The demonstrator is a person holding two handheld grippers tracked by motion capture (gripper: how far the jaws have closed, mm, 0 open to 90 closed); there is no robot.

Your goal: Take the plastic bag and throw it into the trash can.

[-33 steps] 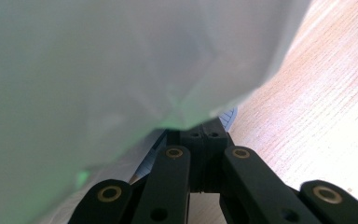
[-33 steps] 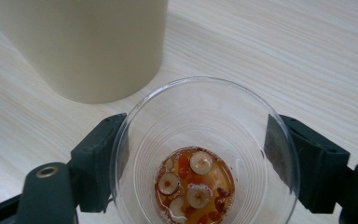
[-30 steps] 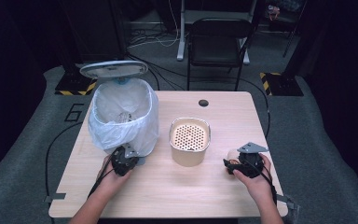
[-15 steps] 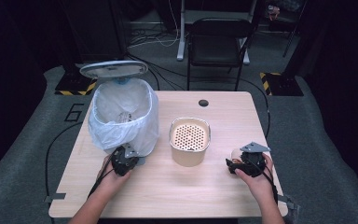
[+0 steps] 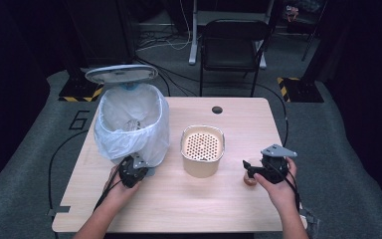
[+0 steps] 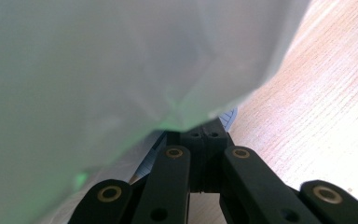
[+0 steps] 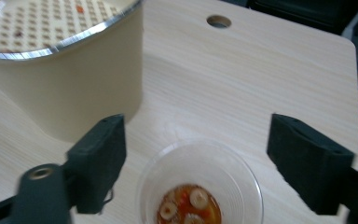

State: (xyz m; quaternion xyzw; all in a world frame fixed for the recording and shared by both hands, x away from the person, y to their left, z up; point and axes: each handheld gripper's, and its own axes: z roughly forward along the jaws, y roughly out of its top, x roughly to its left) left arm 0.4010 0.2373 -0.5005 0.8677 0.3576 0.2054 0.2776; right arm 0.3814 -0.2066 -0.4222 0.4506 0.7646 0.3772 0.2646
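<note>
Right gripper [image 7: 193, 163]: jaws wide, just been closing a little, straddling a clear plastic cup [image 7: 200, 184] without touching it. Right gripper view reveals cup contents, reddish liquid with pale round slices; high view gives the cup [image 5: 250, 180] as a small blur on the light wooden table [image 5: 229, 209], right of the cream perforated-top container [image 5: 202, 149].

Left gripper [image 6: 204, 135]: jaws shut at the foot of the white-bagged bin [image 5: 132, 124], bag film over the tips.

Since the earlier frame: right gripper slightly raised, cup unmoved.

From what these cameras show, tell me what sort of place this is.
Probably a lab or studio set up for recording, not a home: a lone wooden table on grey carpet, cables across the floor, and yellow-black hazard-striped stand bases.
</note>
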